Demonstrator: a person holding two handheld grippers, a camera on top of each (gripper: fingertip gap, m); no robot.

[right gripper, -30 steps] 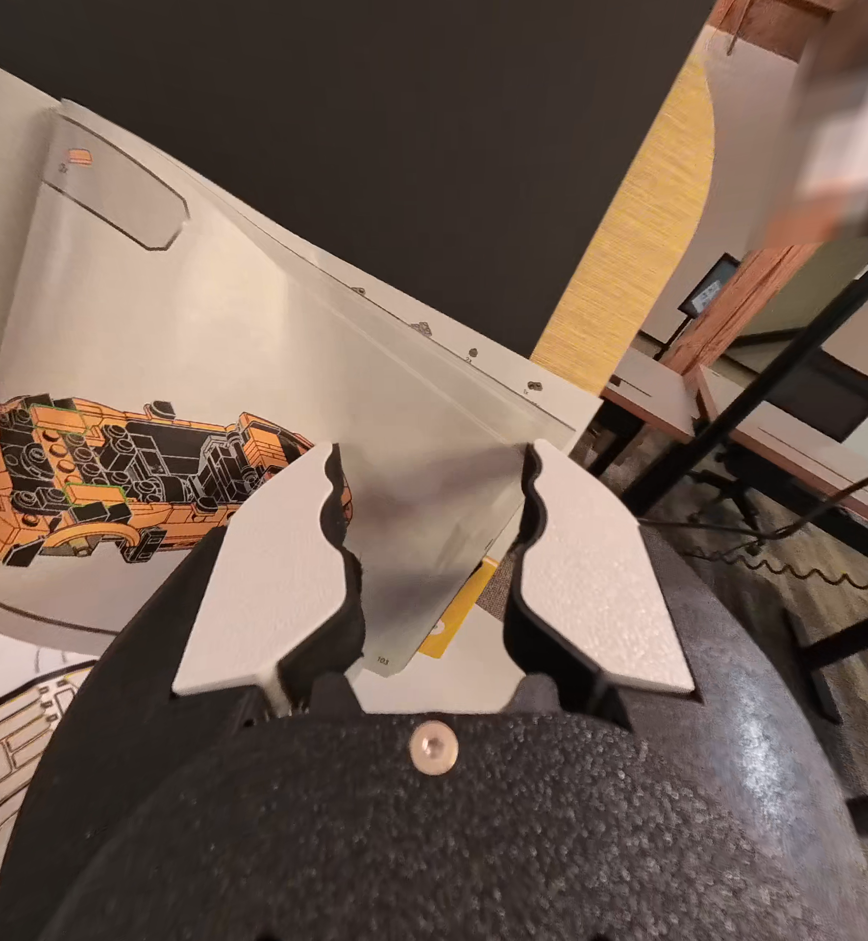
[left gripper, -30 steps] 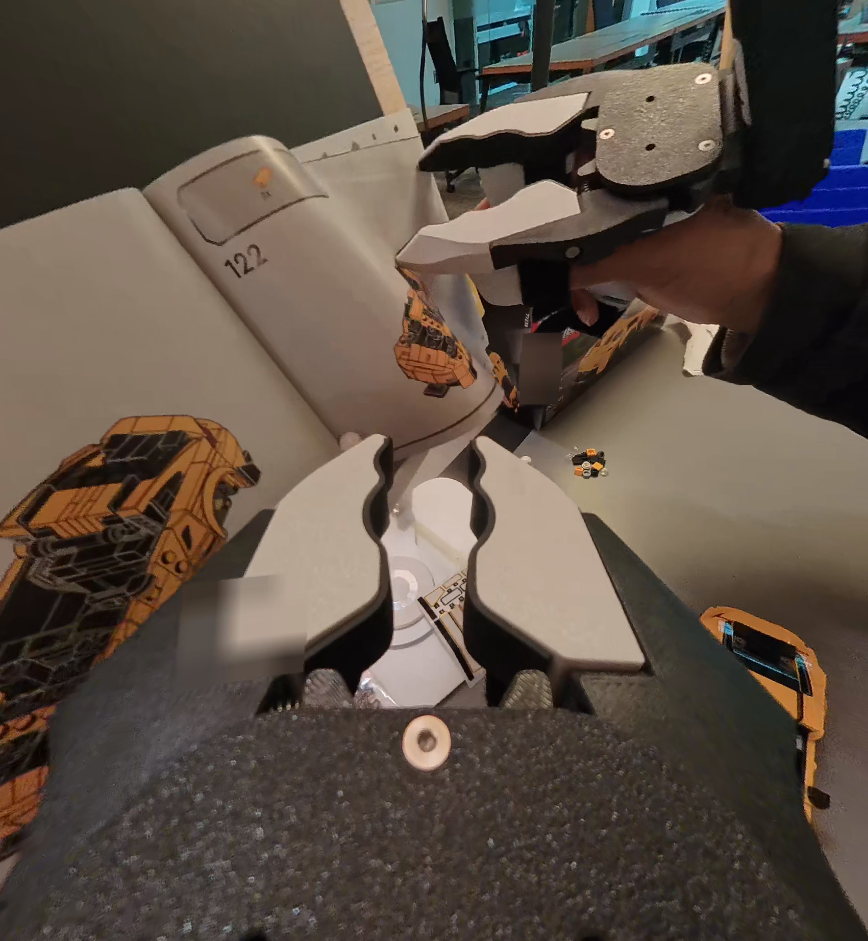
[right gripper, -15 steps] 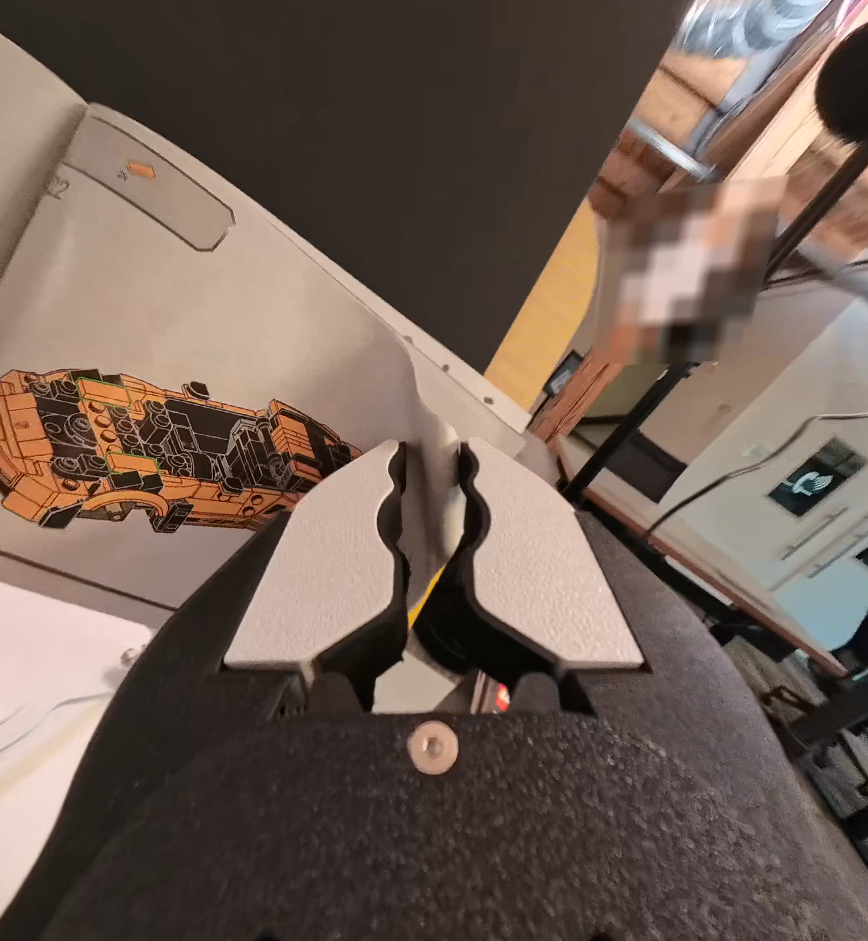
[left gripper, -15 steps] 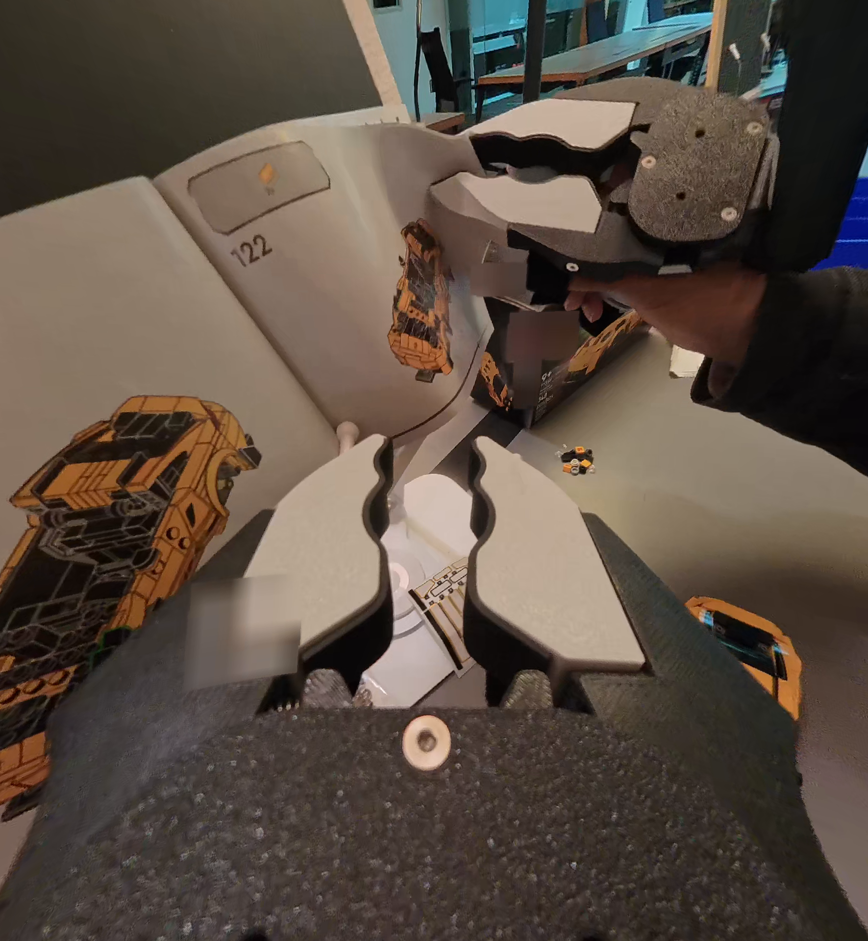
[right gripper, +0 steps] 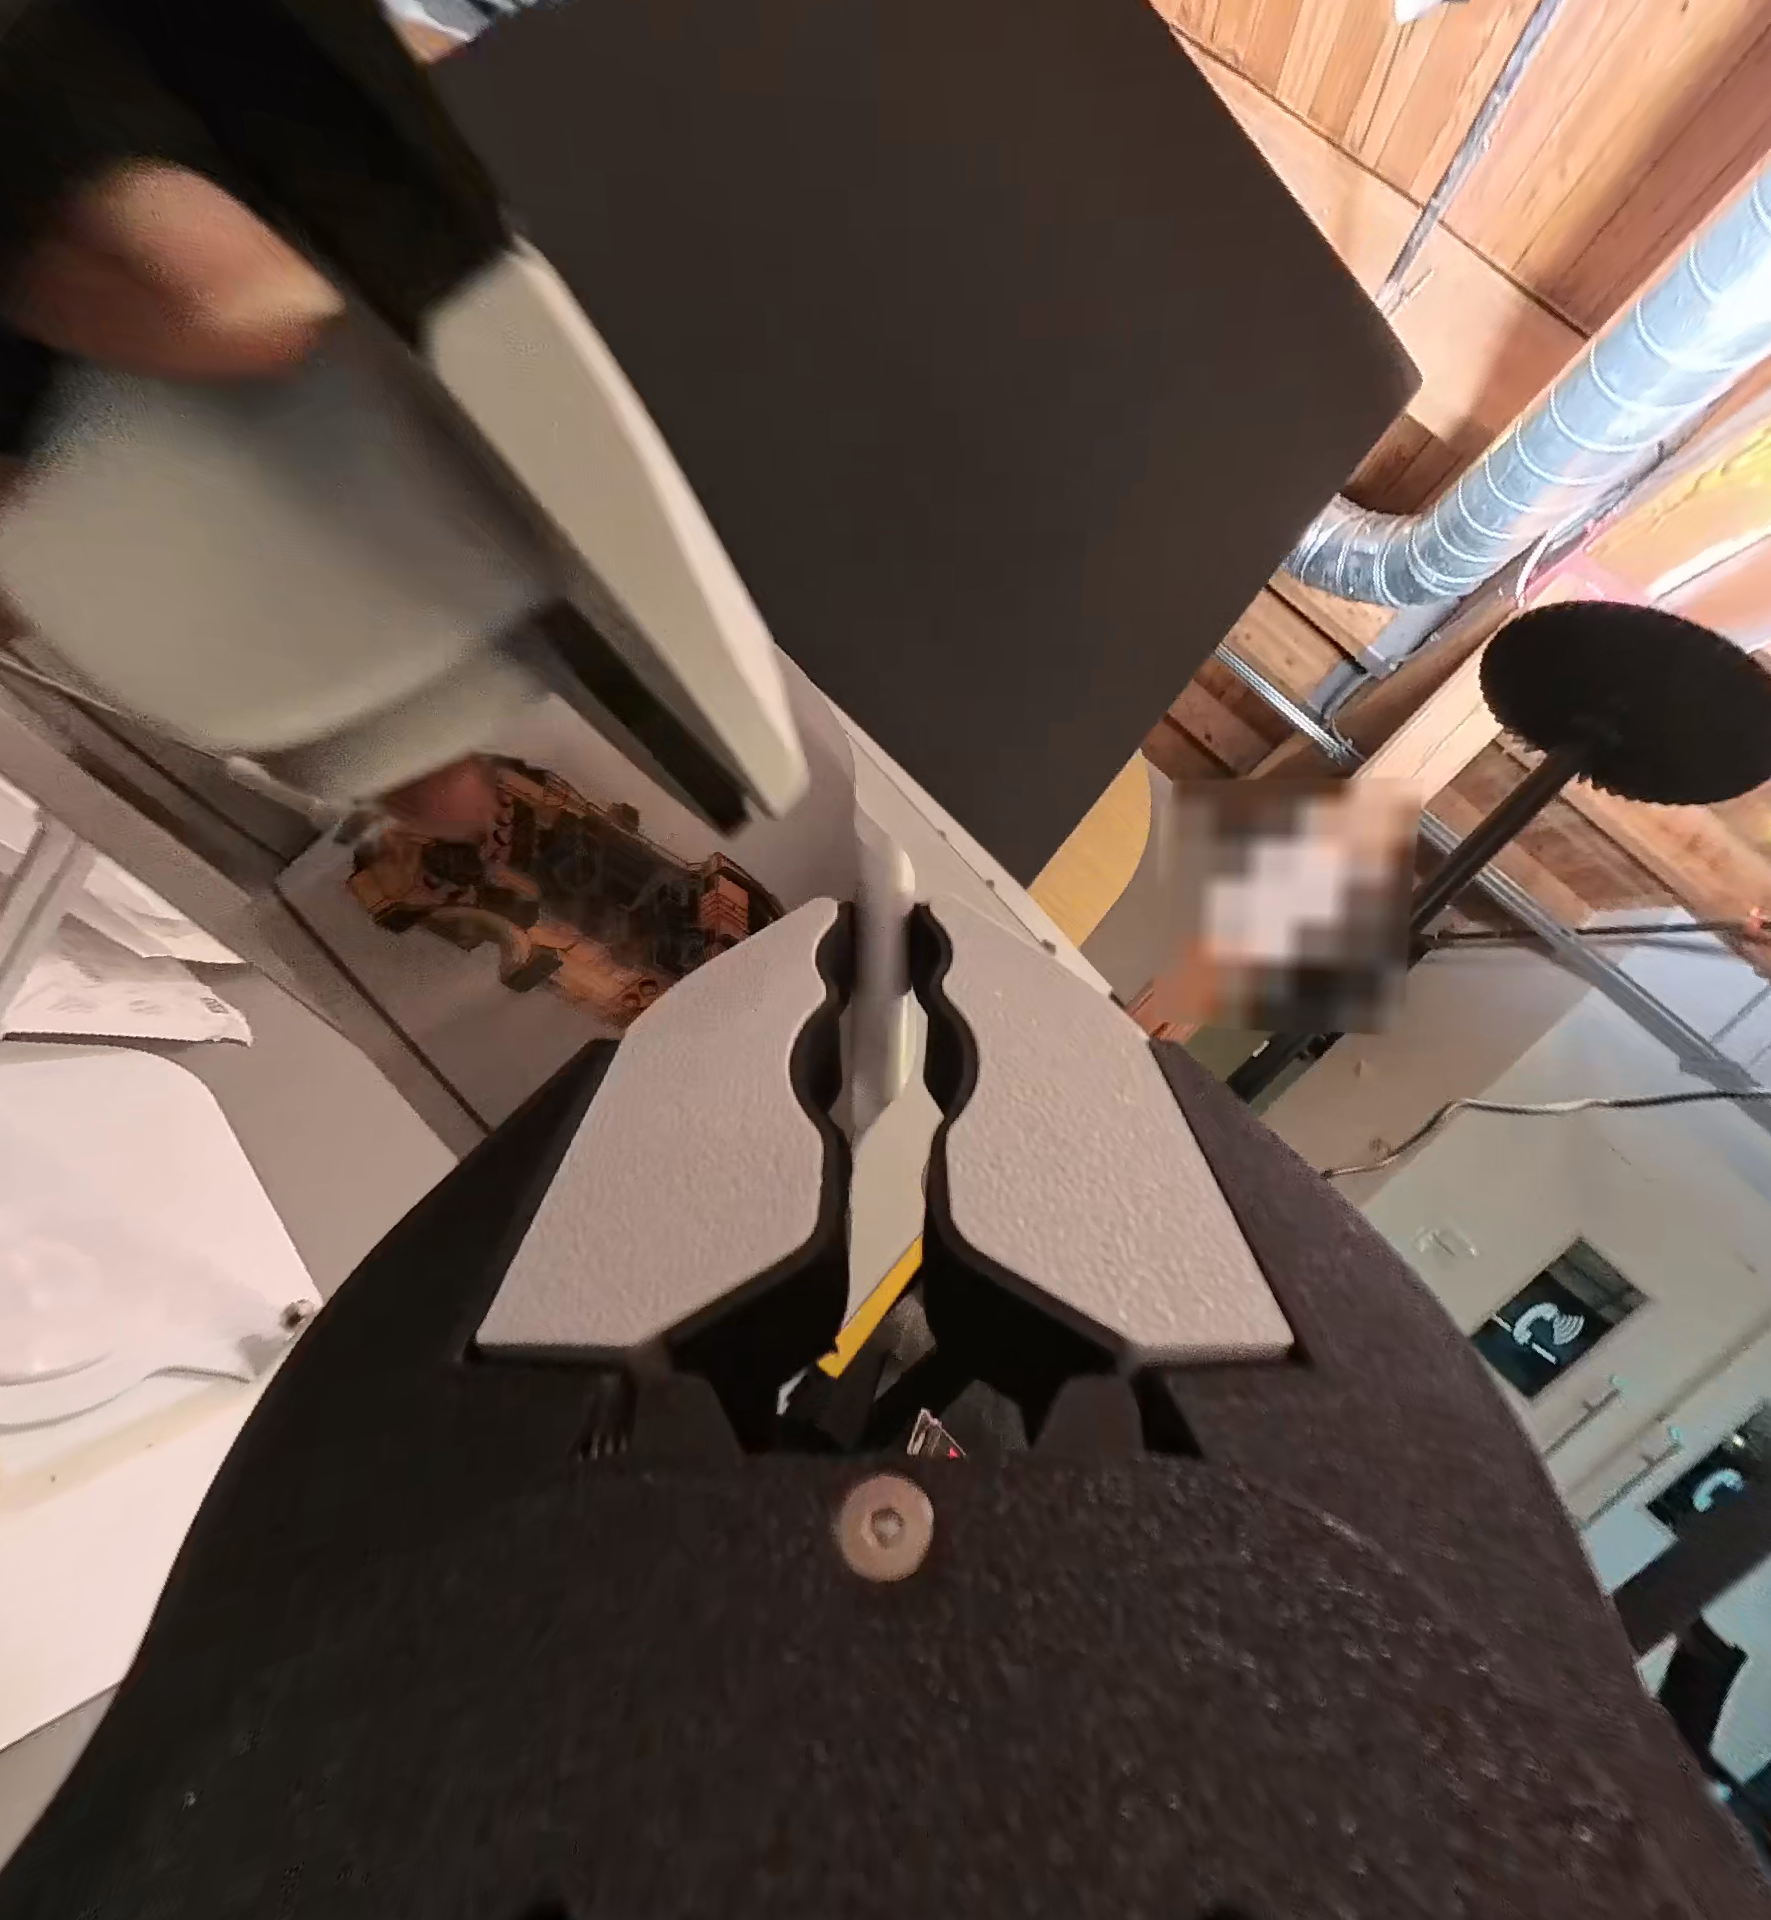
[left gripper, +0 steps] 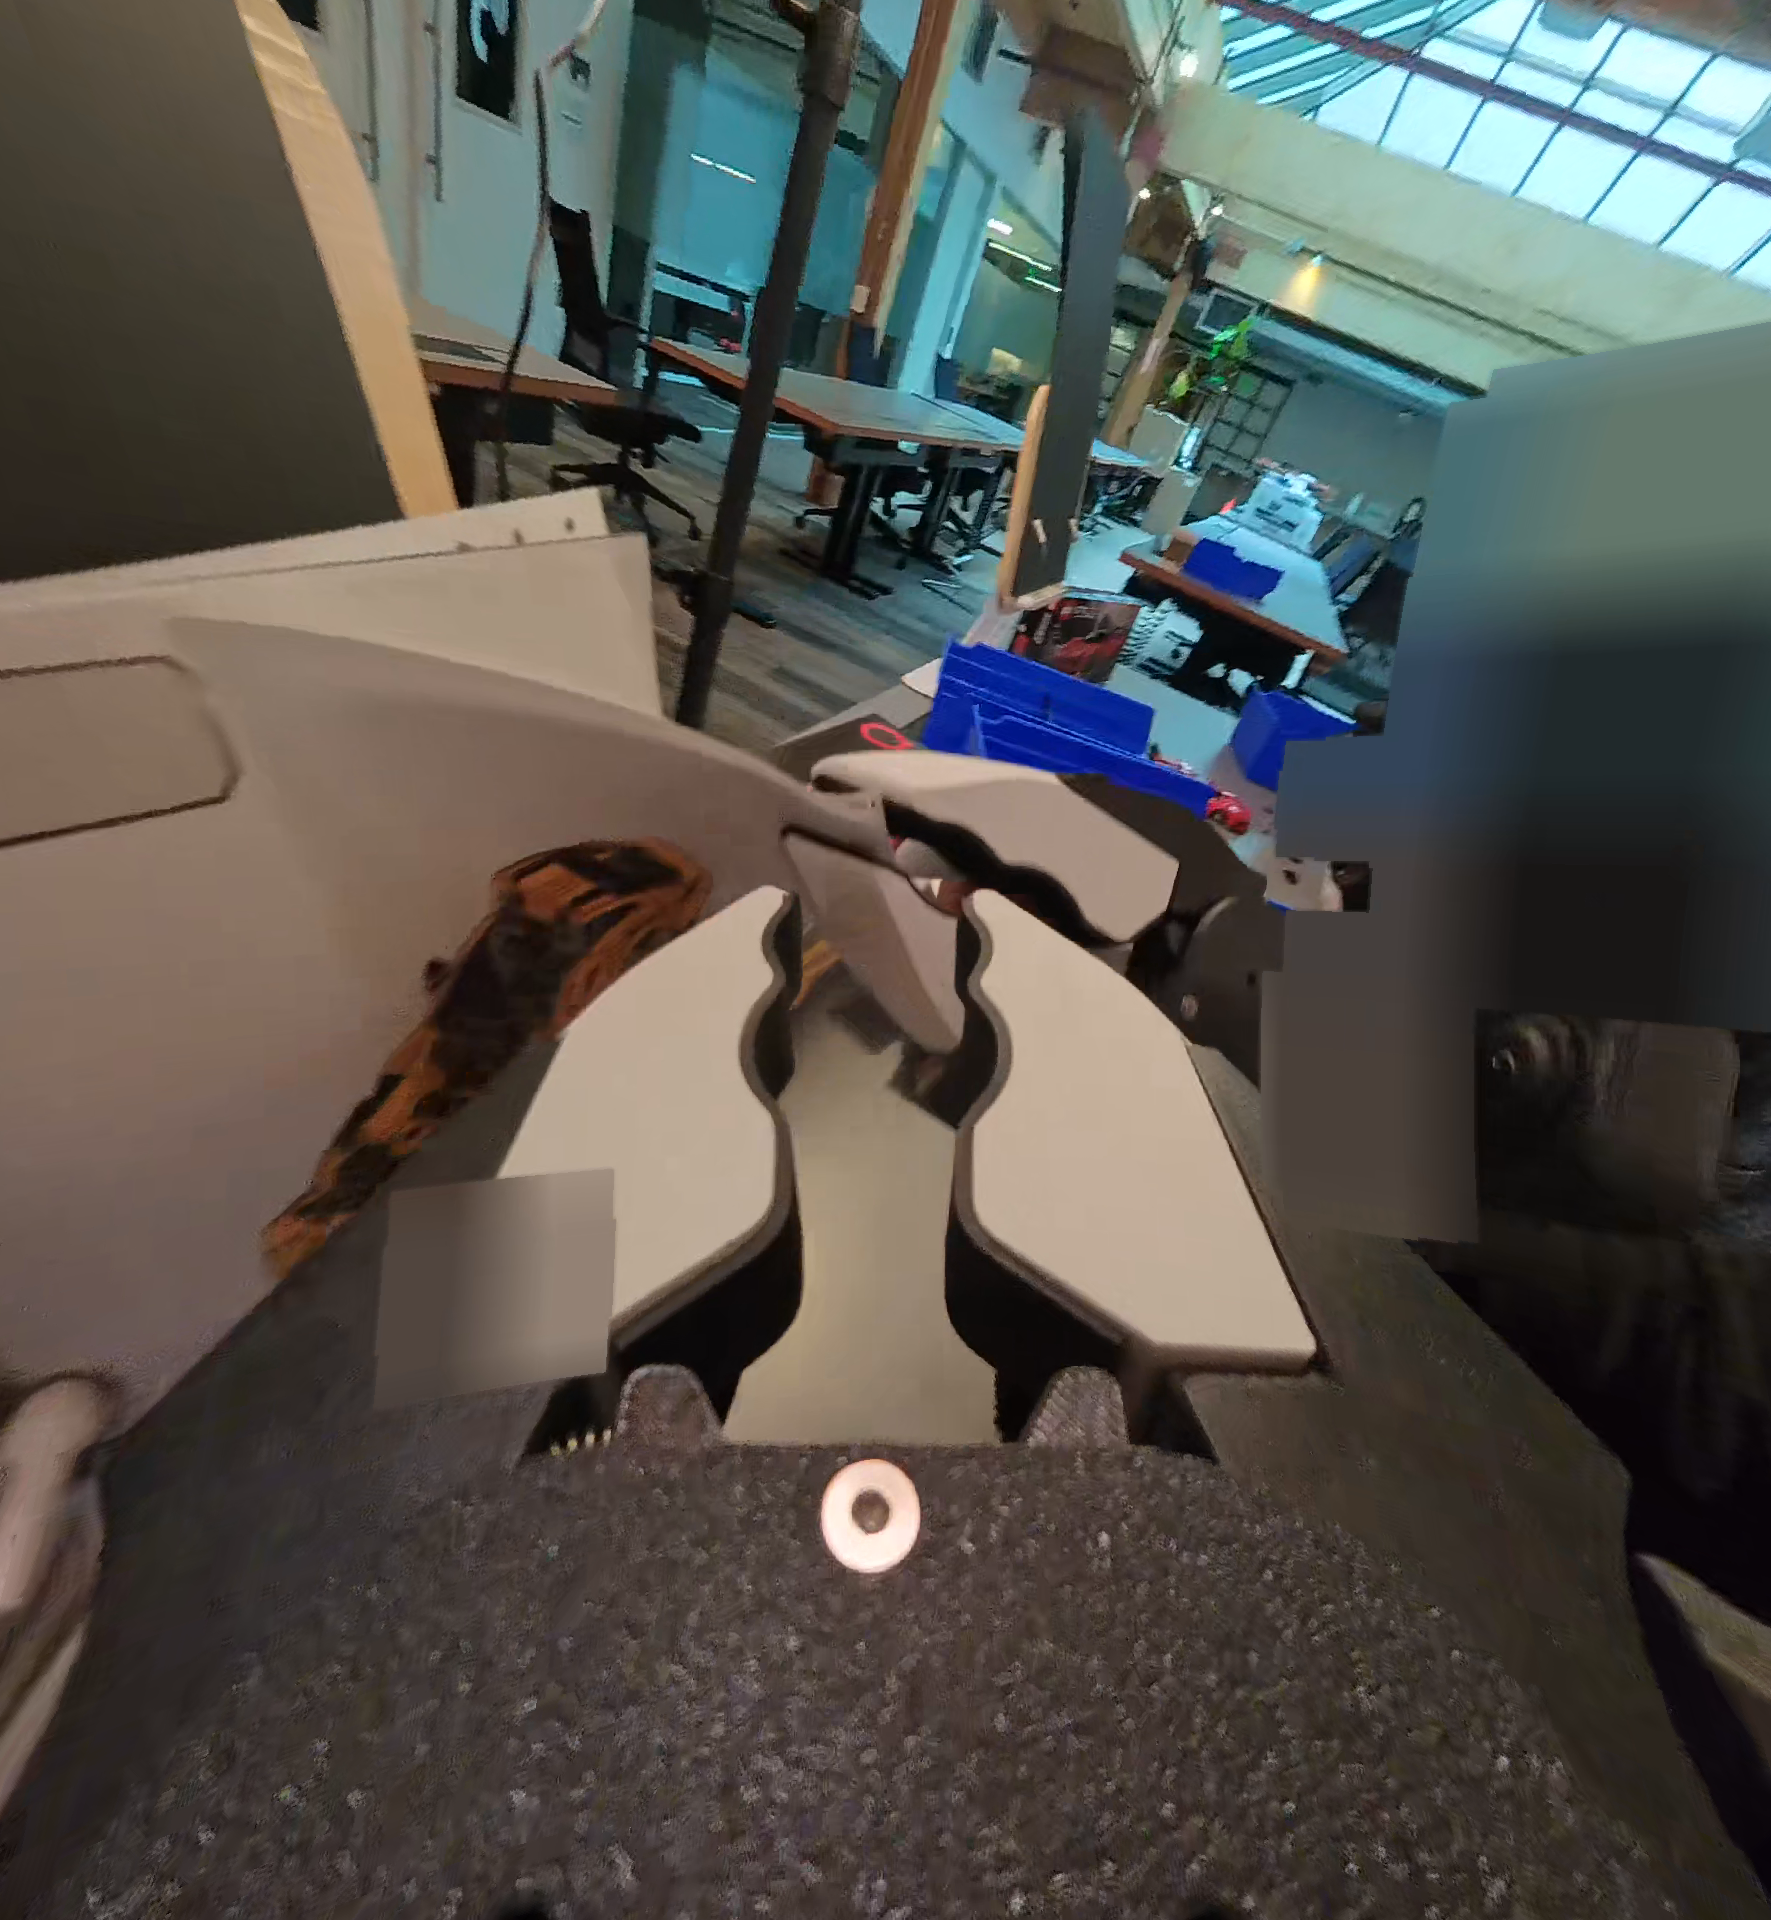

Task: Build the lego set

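Note:
The instruction booklet (left gripper: 341, 790) lies open, with a printed orange car (left gripper: 548, 966) on the page that curls upward. My right gripper (right gripper: 881, 925) is shut on that page's corner (right gripper: 886, 997) and holds it lifted. It also shows in the left wrist view (left gripper: 808, 816), just beyond my left fingertips. My left gripper (left gripper: 876, 935) is open and empty, its tips right at the lifted page corner and the right gripper's lower finger. One of the left gripper's fingers (right gripper: 600, 520) shows large and blurred in the right wrist view, above the printed car (right gripper: 569, 894).
A black panel (right gripper: 964, 364) stands behind the booklet. White sheets (right gripper: 81, 1299) lie on the grey table (left gripper: 860, 1247) to the left. Blue bins (left gripper: 1047, 717) and desks stand farther off in the room. The grippers are tip to tip, or close to it.
My right gripper closed on the page corner and lifted it. My left gripper rose from the table and swung up to the held corner, still open.

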